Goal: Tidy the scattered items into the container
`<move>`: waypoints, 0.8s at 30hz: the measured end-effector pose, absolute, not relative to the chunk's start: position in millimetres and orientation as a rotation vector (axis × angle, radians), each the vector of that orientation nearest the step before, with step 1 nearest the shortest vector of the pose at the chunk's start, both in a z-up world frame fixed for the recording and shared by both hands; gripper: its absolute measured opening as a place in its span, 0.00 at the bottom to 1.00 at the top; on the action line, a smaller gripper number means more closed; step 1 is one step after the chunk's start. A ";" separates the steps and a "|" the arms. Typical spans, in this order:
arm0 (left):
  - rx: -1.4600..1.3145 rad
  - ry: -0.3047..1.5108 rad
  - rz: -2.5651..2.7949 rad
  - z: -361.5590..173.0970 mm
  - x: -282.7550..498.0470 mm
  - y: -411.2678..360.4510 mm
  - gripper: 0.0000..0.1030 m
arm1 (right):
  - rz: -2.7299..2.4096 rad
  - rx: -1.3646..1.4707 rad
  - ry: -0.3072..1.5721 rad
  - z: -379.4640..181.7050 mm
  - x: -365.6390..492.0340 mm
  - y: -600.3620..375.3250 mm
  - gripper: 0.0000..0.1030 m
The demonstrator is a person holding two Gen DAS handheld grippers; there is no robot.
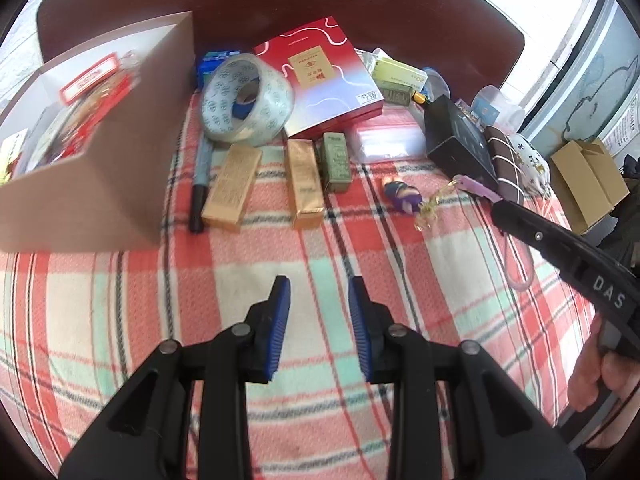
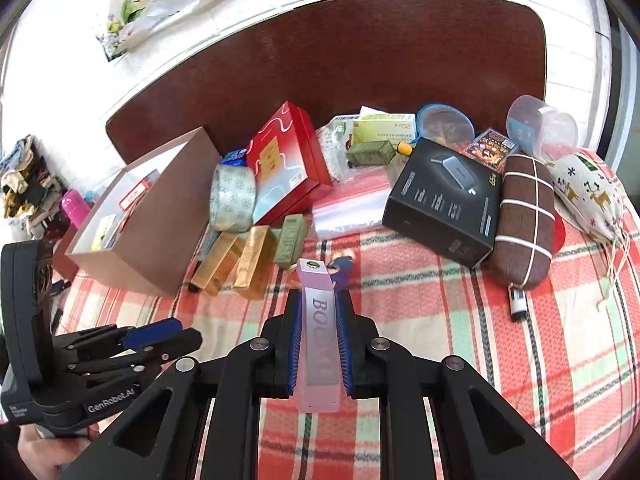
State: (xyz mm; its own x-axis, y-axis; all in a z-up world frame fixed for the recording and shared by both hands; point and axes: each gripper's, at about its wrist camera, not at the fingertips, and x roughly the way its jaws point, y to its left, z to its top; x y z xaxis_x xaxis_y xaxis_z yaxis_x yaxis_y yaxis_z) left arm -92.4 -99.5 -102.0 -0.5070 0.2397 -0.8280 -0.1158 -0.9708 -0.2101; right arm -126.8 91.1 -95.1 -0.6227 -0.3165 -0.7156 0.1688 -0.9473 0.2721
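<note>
Plaid blanket (image 1: pixel 320 248) under my left gripper (image 1: pixel 320 304), jaws slightly apart, empty; cardboard box (image 1: pixel 100 184) upper left. From my right wrist, right gripper (image 2: pixel 318 340) pinches the pink stick (image 2: pixel 320 344); it protrudes forward, so it could snag the box's wall (image 2: pixel 160 240).
</note>
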 end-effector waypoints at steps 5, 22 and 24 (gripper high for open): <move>-1.425 -0.193 2.549 -99.2 -75.5 -109.8 0.26 | -2.595 1.173 -0.275 -90.6 -115.7 91.7 0.17; -1.484 0.032 2.668 -133.6 -175.5 -63.6 0.70 | -2.565 1.219 -0.325 -110.5 -124.3 105.2 0.17; -1.509 0.045 2.670 -139.9 -188.3 -61.3 0.70 | -2.556 1.228 -0.335 -115.5 -128.6 106.6 0.17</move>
State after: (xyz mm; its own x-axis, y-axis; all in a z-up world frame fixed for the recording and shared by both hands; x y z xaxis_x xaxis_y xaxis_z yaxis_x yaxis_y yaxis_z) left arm -188.3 -61.3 -139.9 -0.5142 0.0501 -0.8562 -0.0789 -0.9968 -0.0109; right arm -128.6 106.6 -115.5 -0.5970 -0.3517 -0.7210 0.1541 -0.9323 0.3272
